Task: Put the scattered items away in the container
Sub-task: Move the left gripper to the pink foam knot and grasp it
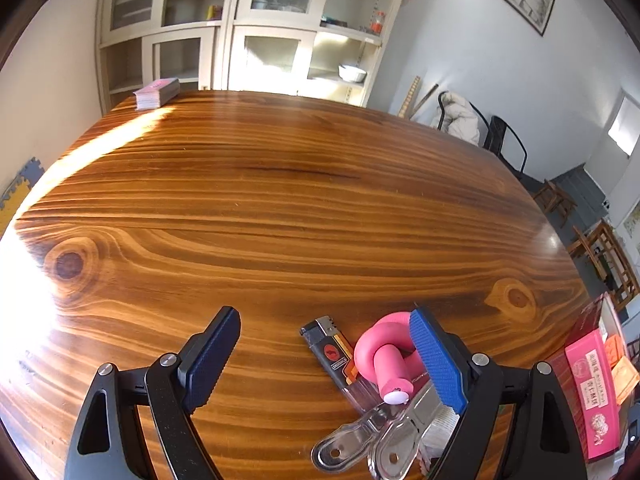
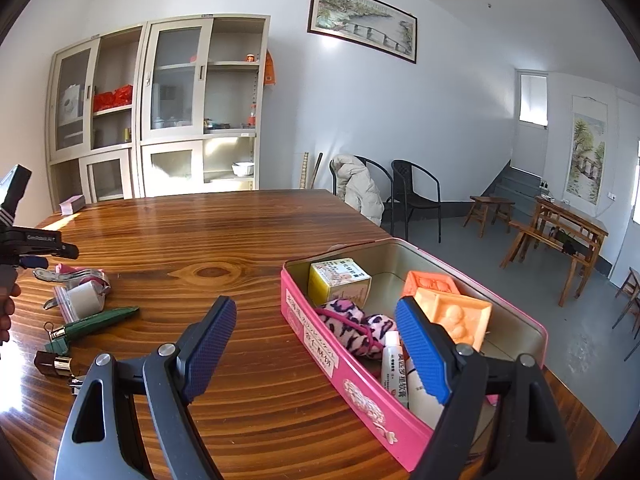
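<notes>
Surface: a wooden table top [image 1: 280, 200] with strong grain and two dark knots; a stack of cards [image 1: 157, 92] lies at its far left corner.
Left gripper [image 1: 324, 360]: fingers released and spread wide, empty, hanging low over the near edge of the surface; the right finger [image 1: 438, 360] stands just beside a pink hook.
Pink hook [image 1: 388, 356]: a curved pink piece with a white tip, lying over a lighter and touching a metal clip.
Lighter [image 1: 332, 350]: black and orange body with a clear lower half, flat on the surface, between the left gripper's fingers.
Metal clip [image 1: 372, 436]: shiny, with two looped handles pointing toward the camera, close to the near edge.
Right gripper [image 2: 316, 352]: fingers released and apart, holding nothing; the left finger is above bare wood, the right finger [image 2: 422, 354] is over the open tin.
Tin [image 2: 320, 332]: pink, rectangular, lid off, resting at the right edge of the surface.
Tin contents: a yellow box [image 2: 340, 286], two orange moulds [image 2: 452, 304], a pink-and-purple fabric piece [image 2: 356, 328] and a white tube [image 2: 394, 368].
Scattered items, right wrist view: a white roll [image 2: 84, 300], a green sleeve [image 2: 92, 322] and a small brown cap [image 2: 54, 364], all well apart from the tin, on the left part of the surface.
</notes>
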The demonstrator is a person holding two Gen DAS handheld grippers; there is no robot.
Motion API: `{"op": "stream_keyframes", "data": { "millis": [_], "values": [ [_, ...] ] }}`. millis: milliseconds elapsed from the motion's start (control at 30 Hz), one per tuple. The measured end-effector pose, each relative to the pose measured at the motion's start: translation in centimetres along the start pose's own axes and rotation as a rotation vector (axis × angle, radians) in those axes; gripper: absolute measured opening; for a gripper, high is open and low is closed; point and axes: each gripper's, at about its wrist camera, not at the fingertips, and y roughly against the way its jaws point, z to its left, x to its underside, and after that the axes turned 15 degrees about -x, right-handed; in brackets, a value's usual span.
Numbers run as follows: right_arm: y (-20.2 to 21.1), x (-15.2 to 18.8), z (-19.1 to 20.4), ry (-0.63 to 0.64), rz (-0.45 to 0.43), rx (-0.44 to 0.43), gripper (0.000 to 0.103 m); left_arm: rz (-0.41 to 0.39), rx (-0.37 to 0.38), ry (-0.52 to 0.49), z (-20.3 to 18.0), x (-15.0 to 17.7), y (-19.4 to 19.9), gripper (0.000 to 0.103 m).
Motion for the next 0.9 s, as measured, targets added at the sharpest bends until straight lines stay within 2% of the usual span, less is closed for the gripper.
{"op": "stream_keyframes", "data": {
  "millis": [200, 433, 533, 800, 900],
  "values": [
    [0.2, 0.0, -0.1, 0.005, -0.001, 0.015, 0.085, 0.032, 0.026, -0.072, -1.8, 1.5, -0.5, 0.088],
    [0.8, -0.3, -0.8, -0.026, -0.011, 0.007, 0.085, 0.031, 0.084, -0.226, -4.6, 3.8, 1.4, 0.088],
    [0.8, -0.3, -1.0, -0.046, 0.001, -0.015, 0.086, 0.001, 0.061, -0.268, -5.3, 4.8, 2.5, 0.088],
    [1.0, -0.1, -1.0, -0.057, -0.001, -0.014, 0.086, -0.049, 0.005, -0.189, -4.2, 3.6, 2.5, 0.088],
    [0.8, 0.0, -1.2, -0.067, 0.007, -0.010, 0.086, -0.044, 0.013, -0.187, -4.0, 3.0, 1.7, 0.088]
  ]
}}
